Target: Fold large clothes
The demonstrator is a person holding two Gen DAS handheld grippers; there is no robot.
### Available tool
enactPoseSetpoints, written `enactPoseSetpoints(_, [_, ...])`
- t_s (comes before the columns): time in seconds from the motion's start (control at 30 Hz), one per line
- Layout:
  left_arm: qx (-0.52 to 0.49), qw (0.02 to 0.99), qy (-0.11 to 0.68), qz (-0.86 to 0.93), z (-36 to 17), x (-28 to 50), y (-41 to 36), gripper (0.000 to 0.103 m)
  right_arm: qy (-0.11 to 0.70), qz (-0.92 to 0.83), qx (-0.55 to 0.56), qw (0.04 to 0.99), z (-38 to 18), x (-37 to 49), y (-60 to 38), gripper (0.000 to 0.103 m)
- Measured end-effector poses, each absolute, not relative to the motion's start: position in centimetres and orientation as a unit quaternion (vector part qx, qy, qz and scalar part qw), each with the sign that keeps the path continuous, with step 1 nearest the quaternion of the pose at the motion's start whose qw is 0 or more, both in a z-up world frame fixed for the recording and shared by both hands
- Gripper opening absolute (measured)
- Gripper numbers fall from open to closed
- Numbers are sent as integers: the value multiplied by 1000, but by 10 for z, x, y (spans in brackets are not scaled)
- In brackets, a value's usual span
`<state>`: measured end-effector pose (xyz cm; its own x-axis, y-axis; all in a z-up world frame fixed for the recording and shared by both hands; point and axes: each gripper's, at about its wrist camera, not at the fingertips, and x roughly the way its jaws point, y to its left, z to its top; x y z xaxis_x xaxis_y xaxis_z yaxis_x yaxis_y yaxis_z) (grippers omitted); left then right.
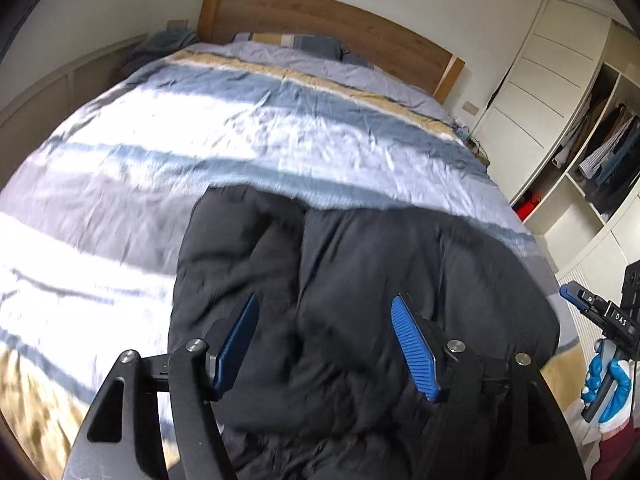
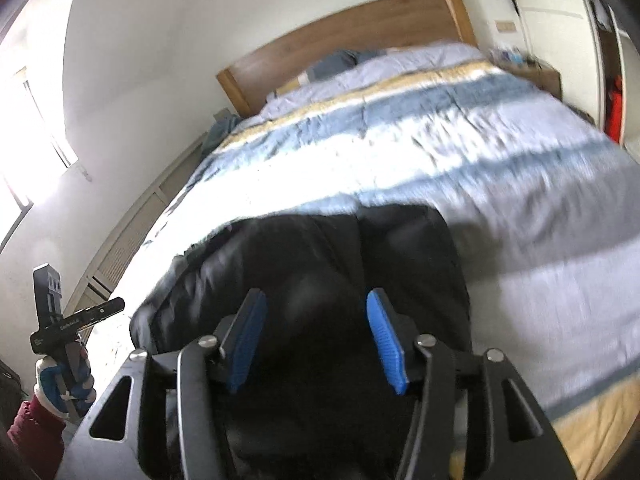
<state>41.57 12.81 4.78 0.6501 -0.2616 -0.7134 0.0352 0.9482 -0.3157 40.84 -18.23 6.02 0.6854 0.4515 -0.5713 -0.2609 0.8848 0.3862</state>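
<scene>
- My left tongs [image 1: 324, 316] stand well open, nothing between the blue pads [image 1: 412, 348].
- My right tongs [image 2: 316, 312] gape the same way, holding nothing.
- Both hang above the black coat [image 1: 360, 280], apart from it.
- The coat lies folded at the near end of the bed [image 1: 200, 128], on the striped cover.
- A wooden headboard [image 1: 320, 16] stands at the far end.
- A wardrobe [image 1: 540, 100] stands to the right of the bed.
</scene>
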Motion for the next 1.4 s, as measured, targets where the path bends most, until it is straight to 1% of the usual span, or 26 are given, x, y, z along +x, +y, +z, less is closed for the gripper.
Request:
enactPoseSetpoints(0.13, [-129, 897, 412, -92, 52, 452, 106, 68, 347, 211, 108, 908, 71, 446, -145, 54])
enactPoseSetpoints(0.27, [-122, 893, 422, -101, 42, 487, 82, 68, 356, 235, 78, 901, 68, 481, -108, 54])
enactPoseSetpoints(0.37, [-114, 888, 433, -104, 29, 504, 71, 68, 372, 249, 57, 892, 54, 503, -82, 54])
enactPoseSetpoints(0.5, [-90, 880, 455, -107, -2, 506, 58, 69, 407, 252, 25, 878, 14, 512, -67, 54])
enactPoseSetpoints(0.53, [-81, 878, 460, -106, -13, 499, 56, 69, 414, 255, 21, 874, 4, 509, -68, 54])
enactPoseSetpoints(0.67, [-36, 882, 460, -95, -48, 470, 55, 77, 429, 253, -7, 867, -37, 480, -77, 54])
enactPoseSetpoints(0.8, [20, 883, 458, -96, -69, 447, 47, 79, 430, 250, -33, 867, -57, 452, -82, 54])
enactPoseSetpoints(0.97, [9, 878, 472, -75, -59, 440, 47, 78, 432, 232, -25, 871, -44, 428, -85, 55])
enactPoseSetpoints(1.07, [28, 883, 463, -75, -46, 423, 43, 78, 429, 237, -36, 871, -36, 408, -89, 55])
enactPoseSetpoints(1.17, [47, 886, 457, -71, -45, 404, 39, 78, 431, 243, -35, 868, -37, 391, -94, 55])
enactPoseSetpoints(1.3, [48, 888, 453, -60, -57, 389, 41, 82, 432, 243, -39, 868, -48, 368, -98, 55])
enactPoseSetpoints(1.4, [38, 882, 467, -49, -66, 396, 40, 86, 437, 227, -39, 869, -62, 368, -97, 55])
